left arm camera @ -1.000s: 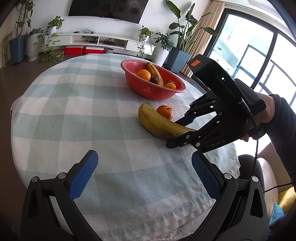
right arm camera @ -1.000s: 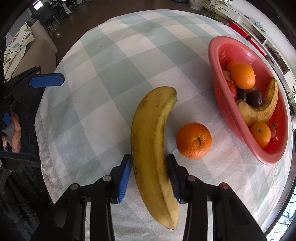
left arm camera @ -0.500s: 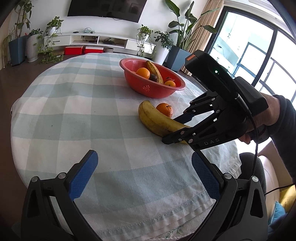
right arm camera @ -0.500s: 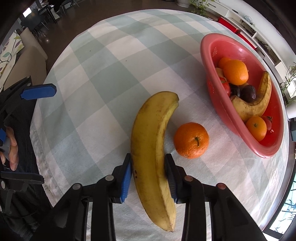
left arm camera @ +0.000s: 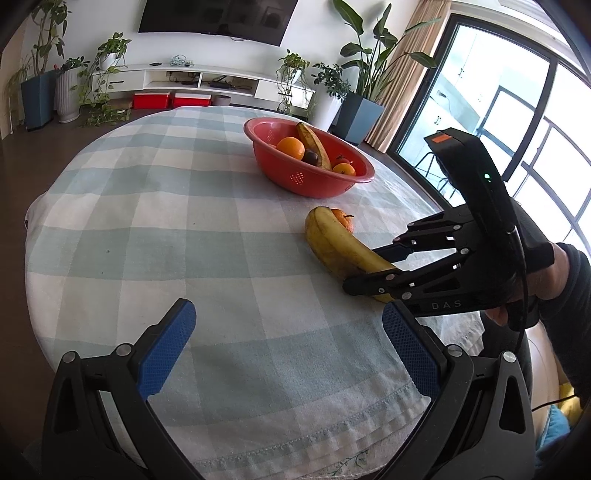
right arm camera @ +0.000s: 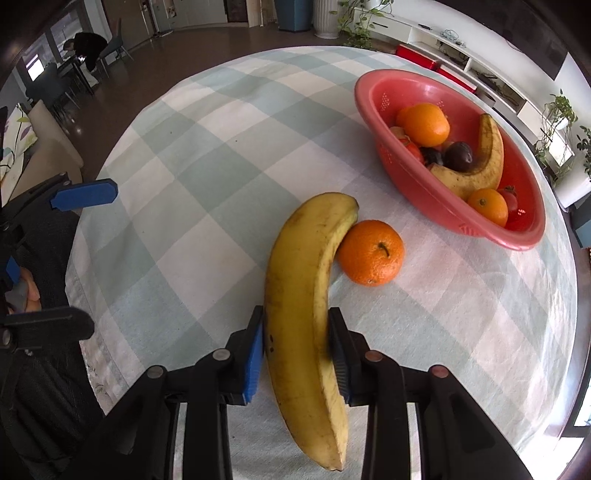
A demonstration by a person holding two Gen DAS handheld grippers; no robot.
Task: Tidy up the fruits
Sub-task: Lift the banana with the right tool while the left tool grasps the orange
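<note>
A checked tablecloth point(left arm camera: 177, 229) covers the round table, with potted plants point(left arm camera: 354, 74), a television point(left arm camera: 218, 14) and red boxes point(left arm camera: 171, 100) behind.

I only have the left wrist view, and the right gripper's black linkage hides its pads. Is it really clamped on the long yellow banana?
Observer: Yes. In the right wrist view the right gripper has just been closing, and both blue pads press the sides of the long yellow banana between them.
Operator: Where along it?
Observer: Below the middle; the longer part sticks out ahead of the pads.
Operator: Any room in the bowl?
Observer: The round red plastic bowl shows a bare inner wall on its far side, beyond two dark round fruits and a spotted banana.
</note>
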